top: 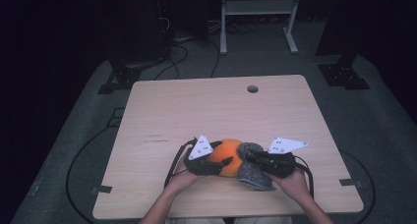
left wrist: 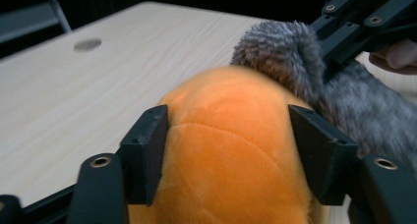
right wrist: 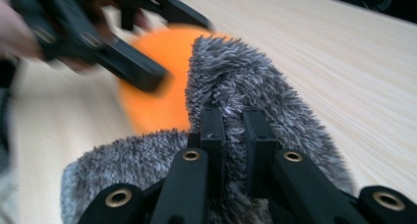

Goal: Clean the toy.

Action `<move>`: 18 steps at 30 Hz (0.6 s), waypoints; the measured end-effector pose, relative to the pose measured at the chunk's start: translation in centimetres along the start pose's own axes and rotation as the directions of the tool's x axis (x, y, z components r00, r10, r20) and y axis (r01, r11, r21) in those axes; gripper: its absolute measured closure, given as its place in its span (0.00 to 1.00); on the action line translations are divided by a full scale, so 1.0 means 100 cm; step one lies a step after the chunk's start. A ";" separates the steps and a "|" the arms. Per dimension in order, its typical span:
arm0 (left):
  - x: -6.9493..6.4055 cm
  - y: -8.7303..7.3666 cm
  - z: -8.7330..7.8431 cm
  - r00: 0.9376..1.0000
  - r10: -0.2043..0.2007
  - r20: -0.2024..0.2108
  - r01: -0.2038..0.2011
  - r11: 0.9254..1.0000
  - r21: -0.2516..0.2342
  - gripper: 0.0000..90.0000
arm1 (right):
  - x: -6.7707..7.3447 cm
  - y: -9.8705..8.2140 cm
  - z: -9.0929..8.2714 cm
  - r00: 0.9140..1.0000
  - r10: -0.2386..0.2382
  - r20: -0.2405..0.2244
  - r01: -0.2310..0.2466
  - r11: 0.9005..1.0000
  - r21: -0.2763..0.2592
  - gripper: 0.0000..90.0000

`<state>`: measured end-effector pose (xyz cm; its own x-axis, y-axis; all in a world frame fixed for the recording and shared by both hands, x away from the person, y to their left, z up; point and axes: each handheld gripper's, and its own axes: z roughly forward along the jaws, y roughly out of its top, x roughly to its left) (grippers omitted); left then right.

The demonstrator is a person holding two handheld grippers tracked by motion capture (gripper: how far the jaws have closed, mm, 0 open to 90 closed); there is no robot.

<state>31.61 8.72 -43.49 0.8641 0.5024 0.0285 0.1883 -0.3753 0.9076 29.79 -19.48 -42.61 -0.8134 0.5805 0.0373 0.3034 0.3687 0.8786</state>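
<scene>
Round orange plush ball (left wrist: 231, 150) sits near the front edge of the light wooden table (top: 196, 106), with the fuzzy grey fabric cover (right wrist: 246, 81) wrapped against its right side. Left gripper (left wrist: 231, 153) straddles the ball: both pads flush on the plush, one per side, so it's grasping the ball. Right gripper (right wrist: 233, 145) is clenched on a pinched fold of the grey cover, jaws nearly touching. In the high view both grippers meet at the ball (top: 227, 155), hands close together.
</scene>
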 end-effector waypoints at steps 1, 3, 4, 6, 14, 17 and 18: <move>0.003 -0.003 -0.003 1.000 -0.016 0.004 0.016 1.000 0.005 0.36 | -0.004 -0.004 0.001 1.000 0.016 0.013 -0.016 1.000 0.017 0.90; 0.009 -0.009 -0.009 0.998 -0.046 0.036 0.045 0.999 0.026 0.36 | -0.012 -0.014 0.004 0.998 0.060 0.017 -0.061 0.996 0.066 0.90; 0.009 -0.009 -0.009 0.998 -0.046 0.036 0.045 0.999 0.026 0.36 | -0.013 -0.018 0.006 0.998 0.064 0.025 -0.066 0.993 0.094 0.90; 0.010 -0.014 -0.015 0.998 -0.042 0.045 0.041 0.999 0.034 0.36 | -0.013 -0.020 0.006 0.997 0.068 0.027 -0.070 0.993 0.100 0.90; 0.010 -0.016 -0.016 0.998 -0.035 0.050 0.032 0.999 0.043 0.36 | -0.001 -0.011 0.006 0.999 0.044 -0.032 -0.042 0.998 0.049 0.90; 0.010 -0.015 -0.015 0.998 -0.039 0.049 0.037 0.999 0.039 0.35 | -0.009 -0.021 0.007 0.997 0.080 -0.008 -0.079 0.990 0.119 0.90; 0.010 -0.015 -0.015 0.998 -0.039 0.049 0.037 0.999 0.039 0.35 | -0.009 -0.021 0.007 0.997 0.080 -0.008 -0.079 0.990 0.119 0.90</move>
<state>31.45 10.96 -44.20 0.8781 0.4777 -0.0279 0.2386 -0.3865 0.8909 30.21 -20.23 -44.87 -0.7904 0.6024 0.1117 0.4236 0.4057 0.8099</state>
